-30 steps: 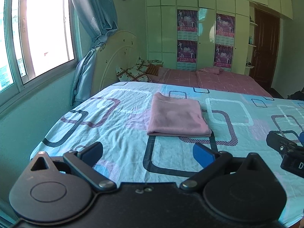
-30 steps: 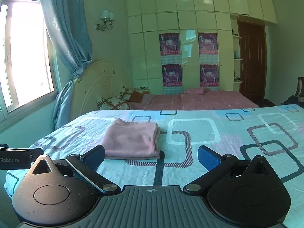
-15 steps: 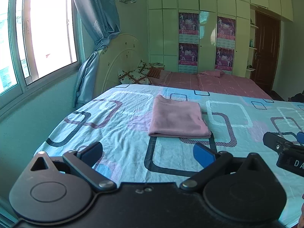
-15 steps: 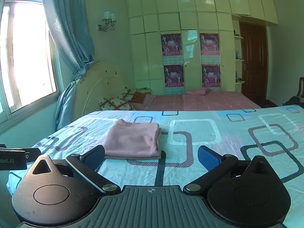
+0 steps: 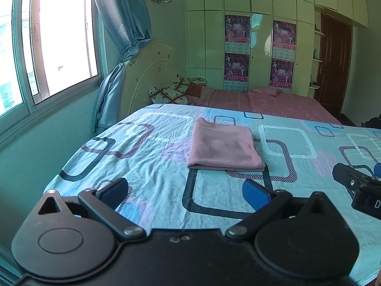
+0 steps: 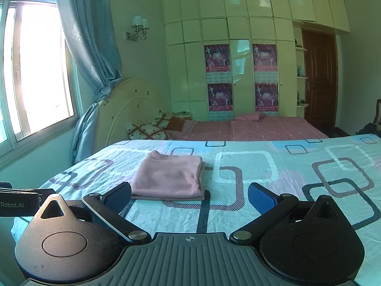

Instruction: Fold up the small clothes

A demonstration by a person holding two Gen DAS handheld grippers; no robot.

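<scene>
A pink garment lies folded into a neat rectangle on the patterned light-blue sheet; it also shows in the right wrist view. My left gripper is open and empty, held back from the garment above the sheet's near edge. My right gripper is open and empty, also short of the garment. The right gripper's body shows at the right edge of the left wrist view.
A second bed with a pink cover and pillows stands behind. A window and blue curtain are on the left, a white wardrobe and a brown door at the back.
Both grippers have drawn slightly back and up from the folded garment; the jaws stay open. The garment has not moved.
</scene>
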